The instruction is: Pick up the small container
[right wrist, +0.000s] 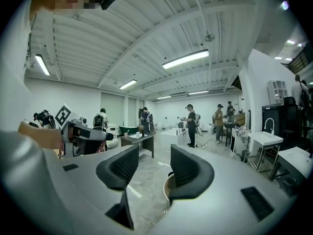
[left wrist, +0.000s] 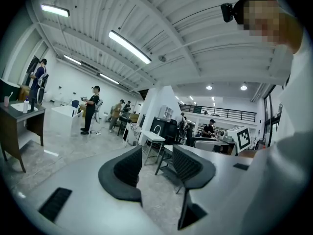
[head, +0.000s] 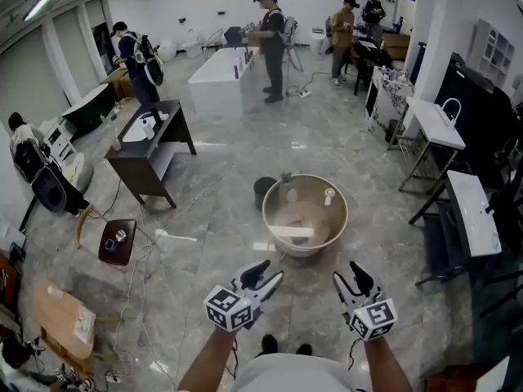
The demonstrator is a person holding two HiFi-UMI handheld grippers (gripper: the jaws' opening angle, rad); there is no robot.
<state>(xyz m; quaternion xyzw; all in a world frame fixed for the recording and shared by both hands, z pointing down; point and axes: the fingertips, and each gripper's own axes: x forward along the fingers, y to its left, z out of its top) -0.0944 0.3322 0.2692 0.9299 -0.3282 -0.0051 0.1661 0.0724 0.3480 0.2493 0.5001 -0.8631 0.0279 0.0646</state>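
Head view. Standing on a grey polished floor [head: 214, 178] with a large round beige tub [head: 274, 188] straight ahead and a dark bucket [head: 261, 189] just behind its far-left rim. Inside the tub, by the far-right wall, a small white container [head: 329, 196], judged to be the one to pick up. Too small to tell its long axis for sure; looks upright. Also in the tub, a pale flat bar [head: 291, 232] near the front. Left gripper [head: 269, 272] and right gripper [head: 349, 273] held low and close to the body, forearms stretched forward, jaws pointing toward the tub but well short of it. Container ahead and slightly left of the right gripper, ahead and well to the right of the left one; right judged nearer.

Left gripper view. Jaws spread wide, nothing between them but floor and a distant white table [left wrist: 153, 137]. Aimed almost level across the room; tub out of sight.

Right gripper view. Jaws parted and empty. Tub rim [right wrist: 167, 190] showing low between them, close against the right jaw; container not visible. Aimed too flat: likely needs tipping down and a reach forward over the rim.
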